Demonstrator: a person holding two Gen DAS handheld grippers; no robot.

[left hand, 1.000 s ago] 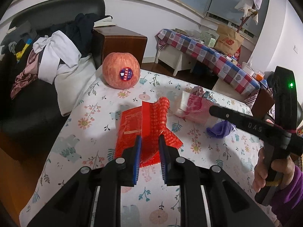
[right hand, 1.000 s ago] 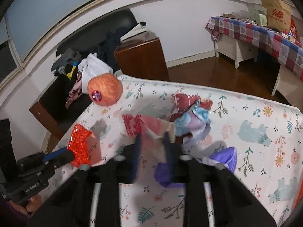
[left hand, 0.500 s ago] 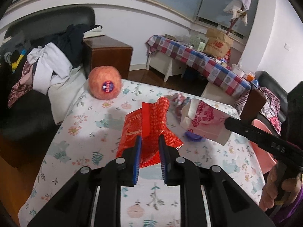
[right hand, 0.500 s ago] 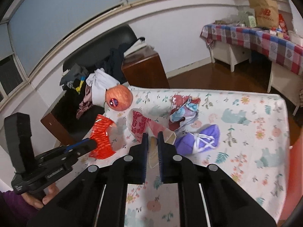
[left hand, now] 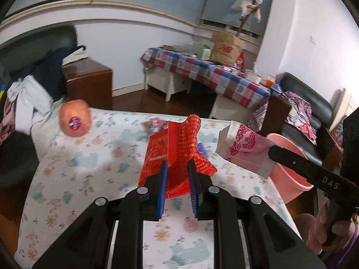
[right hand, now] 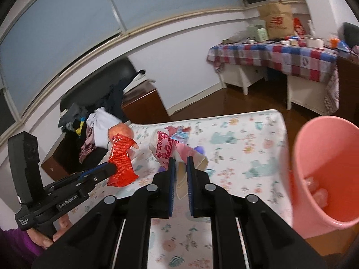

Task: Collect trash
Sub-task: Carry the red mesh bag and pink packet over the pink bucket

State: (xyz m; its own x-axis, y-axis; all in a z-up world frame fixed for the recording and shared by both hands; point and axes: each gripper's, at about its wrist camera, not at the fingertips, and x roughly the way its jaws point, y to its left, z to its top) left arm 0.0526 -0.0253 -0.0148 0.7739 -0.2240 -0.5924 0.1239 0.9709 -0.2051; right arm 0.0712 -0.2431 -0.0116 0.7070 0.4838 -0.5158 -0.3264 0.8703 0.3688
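My left gripper (left hand: 177, 164) is shut on a red foil wrapper (left hand: 177, 148) and holds it above the floral table; the wrapper also shows in the right wrist view (right hand: 121, 161). My right gripper (right hand: 180, 160) is shut on a white paper bag with a pink-red print (right hand: 170, 148), also seen in the left wrist view (left hand: 244, 150). A pink trash bin (right hand: 325, 179) stands just off the table's right edge, with a few pink scraps inside; it also shows in the left wrist view (left hand: 289, 179). A purple scrap (right hand: 199, 149) and a crumpled colourful wrapper (right hand: 179, 134) lie on the table.
A large apple with a sticker (left hand: 75, 117) sits at the table's far left corner. The table with its floral cloth (left hand: 89, 174) has a sofa with clothes (left hand: 29, 94) to its left. A wooden cabinet (left hand: 89, 80) and a checked-cloth table (left hand: 208, 76) stand behind.
Both grippers have risen and pulled back from the table with their trash. The paper bag was lifted off the table. The pink bin has come into view on the right.
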